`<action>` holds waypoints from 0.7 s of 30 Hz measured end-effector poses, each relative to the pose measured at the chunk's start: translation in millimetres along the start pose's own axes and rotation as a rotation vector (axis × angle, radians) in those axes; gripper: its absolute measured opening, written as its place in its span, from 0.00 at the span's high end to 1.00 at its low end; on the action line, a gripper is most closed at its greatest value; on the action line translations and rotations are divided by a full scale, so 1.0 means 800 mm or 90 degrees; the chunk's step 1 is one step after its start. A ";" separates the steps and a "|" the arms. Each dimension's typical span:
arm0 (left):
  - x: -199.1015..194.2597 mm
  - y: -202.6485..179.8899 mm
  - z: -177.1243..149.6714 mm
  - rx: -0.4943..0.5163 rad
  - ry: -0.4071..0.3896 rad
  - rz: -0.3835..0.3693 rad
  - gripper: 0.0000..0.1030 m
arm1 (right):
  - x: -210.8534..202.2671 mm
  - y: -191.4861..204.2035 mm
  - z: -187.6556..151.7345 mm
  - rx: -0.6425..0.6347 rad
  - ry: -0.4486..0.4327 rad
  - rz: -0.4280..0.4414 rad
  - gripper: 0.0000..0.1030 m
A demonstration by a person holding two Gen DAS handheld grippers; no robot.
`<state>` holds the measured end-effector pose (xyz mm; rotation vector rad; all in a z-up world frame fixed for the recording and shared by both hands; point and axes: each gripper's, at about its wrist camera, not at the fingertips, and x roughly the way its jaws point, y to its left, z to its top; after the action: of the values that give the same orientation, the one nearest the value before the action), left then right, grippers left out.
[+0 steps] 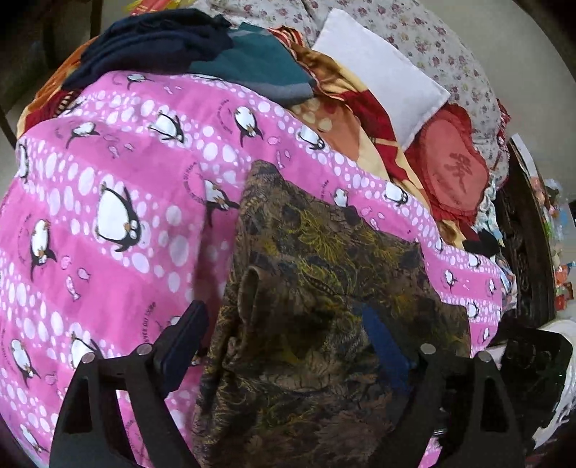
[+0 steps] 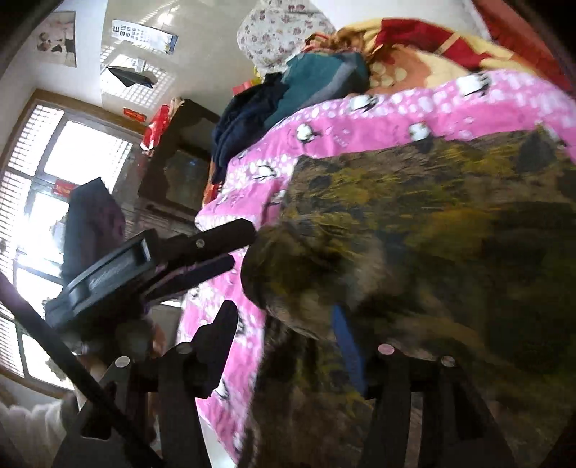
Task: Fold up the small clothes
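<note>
Left gripper (image 1: 288, 345) gapes wide astride the garment (image 1: 324, 273), gripping nothing. Right gripper (image 2: 284, 342) also spread wide; fabric drapes over its 3 o'clock finger, hold unclear. The garment lies on the pink sheet (image 1: 108, 172); folded clothes (image 1: 201, 54) at 11 o'clock.

Bright daylight pours through a big wooden-framed window (image 2: 54, 187) off to the left of the right gripper, blowing out the panes. Above it, a pale wall (image 2: 90, 43) carries an eye chart (image 2: 144, 34) and a poster (image 2: 57, 37). A dark wooden cabinet (image 2: 180, 169) stands beyond the gripper's tips, red packets (image 2: 156, 126) on top. From the left gripper's side, a dark carved bed board (image 1: 522, 234) runs along the right, light floor (image 1: 572, 212) past it.
</note>
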<state>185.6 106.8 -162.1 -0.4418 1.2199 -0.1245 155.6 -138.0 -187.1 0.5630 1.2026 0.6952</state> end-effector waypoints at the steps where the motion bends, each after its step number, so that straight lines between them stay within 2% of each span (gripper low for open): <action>1: 0.004 -0.002 -0.001 0.010 0.005 0.007 0.12 | -0.010 -0.005 -0.002 0.009 -0.005 -0.001 0.42; 4: 0.016 0.002 -0.006 0.013 0.002 0.044 0.12 | -0.048 -0.031 -0.012 0.042 -0.027 -0.014 0.42; 8: 0.026 0.011 -0.014 -0.003 0.002 0.049 0.12 | -0.097 -0.066 -0.030 0.087 -0.059 -0.041 0.42; 9: 0.027 0.009 -0.016 0.007 -0.002 0.052 0.19 | -0.110 -0.073 -0.034 0.096 -0.070 -0.050 0.42; 10: 0.027 0.005 -0.018 0.020 -0.006 0.052 0.49 | -0.127 -0.083 -0.040 0.106 -0.086 -0.066 0.42; 11: 0.028 -0.001 -0.019 0.038 -0.001 0.057 0.70 | -0.144 -0.089 -0.043 0.110 -0.102 -0.089 0.42; 12: 0.031 -0.007 -0.019 0.057 0.010 0.067 0.96 | -0.159 -0.093 -0.044 0.111 -0.118 -0.110 0.42; 14: 0.030 -0.016 -0.018 0.078 0.003 0.061 0.96 | -0.203 -0.110 -0.042 0.119 -0.173 -0.164 0.42; 16: 0.024 -0.028 -0.012 0.095 -0.005 0.053 0.96 | -0.237 -0.135 -0.035 0.143 -0.205 -0.219 0.42; 17: 0.018 -0.033 -0.010 0.102 -0.014 0.052 0.96 | -0.251 -0.153 -0.027 0.163 -0.210 -0.254 0.42; 19: 0.004 -0.043 -0.002 0.113 -0.037 0.048 0.96 | -0.267 -0.186 -0.008 0.186 -0.212 -0.279 0.41; 21: -0.010 -0.051 0.006 0.123 -0.057 0.044 0.96 | -0.266 -0.212 0.011 0.203 -0.200 -0.300 0.34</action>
<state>192.9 73.3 -137.4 -0.2339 1.1213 -0.1611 152.1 -410.0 -170.5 0.5965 1.0981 0.0105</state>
